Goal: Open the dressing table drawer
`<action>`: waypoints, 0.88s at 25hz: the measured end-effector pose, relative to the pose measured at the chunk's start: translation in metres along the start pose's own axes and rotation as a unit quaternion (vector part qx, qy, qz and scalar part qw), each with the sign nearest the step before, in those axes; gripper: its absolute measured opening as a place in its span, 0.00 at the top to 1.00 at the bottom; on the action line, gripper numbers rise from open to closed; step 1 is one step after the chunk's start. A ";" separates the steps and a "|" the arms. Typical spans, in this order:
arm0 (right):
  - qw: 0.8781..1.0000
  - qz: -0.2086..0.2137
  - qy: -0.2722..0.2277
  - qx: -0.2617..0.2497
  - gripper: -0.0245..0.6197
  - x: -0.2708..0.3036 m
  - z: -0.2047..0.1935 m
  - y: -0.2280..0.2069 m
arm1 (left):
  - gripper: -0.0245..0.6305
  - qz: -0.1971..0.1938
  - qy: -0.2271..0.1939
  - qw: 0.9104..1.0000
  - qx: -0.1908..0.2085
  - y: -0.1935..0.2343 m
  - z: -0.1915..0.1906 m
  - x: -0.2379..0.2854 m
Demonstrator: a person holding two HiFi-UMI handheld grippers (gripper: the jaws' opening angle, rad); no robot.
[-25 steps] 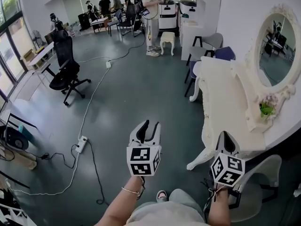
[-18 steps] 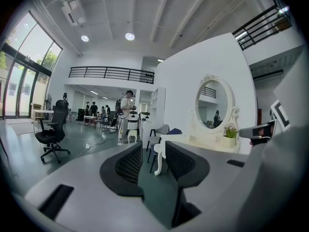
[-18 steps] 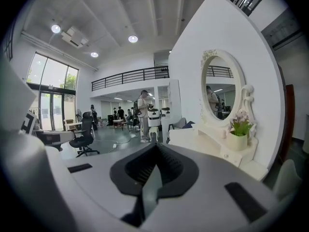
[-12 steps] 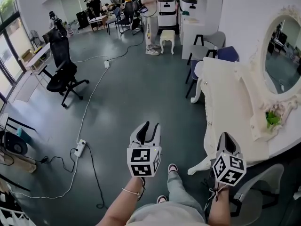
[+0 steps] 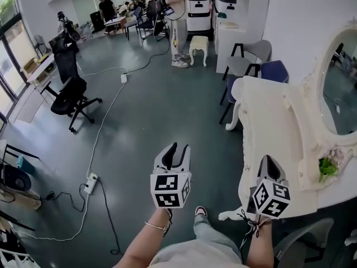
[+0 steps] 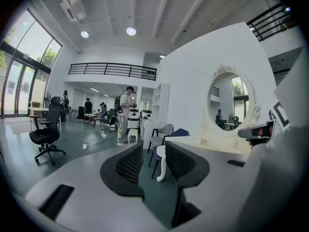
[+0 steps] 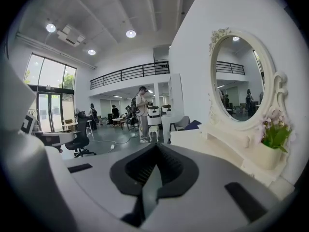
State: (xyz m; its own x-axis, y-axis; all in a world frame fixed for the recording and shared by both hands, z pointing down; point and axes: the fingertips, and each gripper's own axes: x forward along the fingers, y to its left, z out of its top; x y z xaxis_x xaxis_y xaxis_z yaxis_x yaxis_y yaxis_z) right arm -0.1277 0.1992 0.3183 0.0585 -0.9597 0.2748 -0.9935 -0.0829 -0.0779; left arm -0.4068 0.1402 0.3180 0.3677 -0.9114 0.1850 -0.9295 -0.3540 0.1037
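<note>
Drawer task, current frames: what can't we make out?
Drawer front and handle: the head view looks down on the white ornate dressing table, whose top hides them; in the gripper views the left tool and right tool cover the table's lower part.
Oval white-framed mirror: cut off by the head view's right edge.
People at the far desks: too small for detail in every view.

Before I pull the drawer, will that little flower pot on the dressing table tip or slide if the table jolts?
The flower pot looks small and probably light, so a jolt could shift it. Its flowers rise above the pot, so it may tip. The dressing table stands on thin curved legs, so it might rock.
</note>
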 end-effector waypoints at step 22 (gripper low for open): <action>0.998 -0.043 0.004 0.038 0.95 0.147 0.039 -0.083 | 0.73 -0.060 0.019 0.997 0.035 -0.042 0.037 0.201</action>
State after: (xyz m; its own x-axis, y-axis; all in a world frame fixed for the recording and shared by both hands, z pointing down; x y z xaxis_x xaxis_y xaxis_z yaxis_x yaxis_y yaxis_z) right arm -0.0326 0.0547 0.3280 0.1429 -0.9459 0.2912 -0.9744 -0.1861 -0.1264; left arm -0.2953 -0.0363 0.3149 0.4760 -0.8533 0.2130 -0.8780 -0.4751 0.0588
